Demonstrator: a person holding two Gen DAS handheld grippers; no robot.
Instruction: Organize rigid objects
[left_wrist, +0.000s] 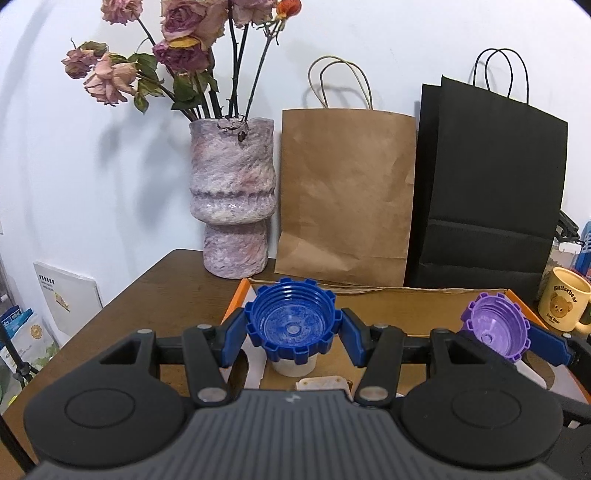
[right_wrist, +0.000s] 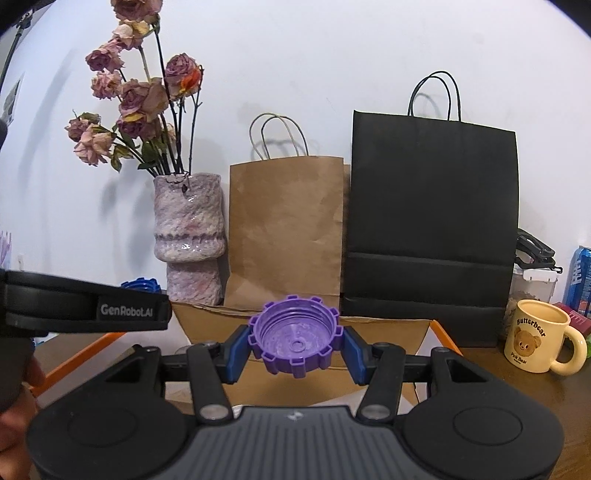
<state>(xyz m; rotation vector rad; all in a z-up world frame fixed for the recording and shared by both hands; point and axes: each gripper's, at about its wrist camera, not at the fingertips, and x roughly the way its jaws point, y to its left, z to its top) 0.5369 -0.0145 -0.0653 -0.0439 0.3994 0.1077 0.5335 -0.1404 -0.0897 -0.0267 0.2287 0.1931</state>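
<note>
My left gripper (left_wrist: 293, 334) is shut on a blue toothed cap (left_wrist: 291, 325), held open side up above an orange-edged cardboard box (left_wrist: 406, 306). My right gripper (right_wrist: 294, 349) is shut on a purple toothed cap (right_wrist: 294, 338), also open side up, above the same box (right_wrist: 388, 332). In the left wrist view the purple cap (left_wrist: 496, 328) shows at the right. In the right wrist view the blue cap (right_wrist: 142, 285) peeks out behind the left gripper's body at the left. A white cup-like object (left_wrist: 293, 366) sits in the box under the blue cap.
A mottled pink vase (left_wrist: 232, 199) with dried roses, a brown paper bag (left_wrist: 345, 199) and a black paper bag (left_wrist: 487, 192) stand against the wall behind the box. A yellow bear mug (right_wrist: 537, 336) and a blue can (right_wrist: 580, 280) stand at the right on the brown table (left_wrist: 147, 299).
</note>
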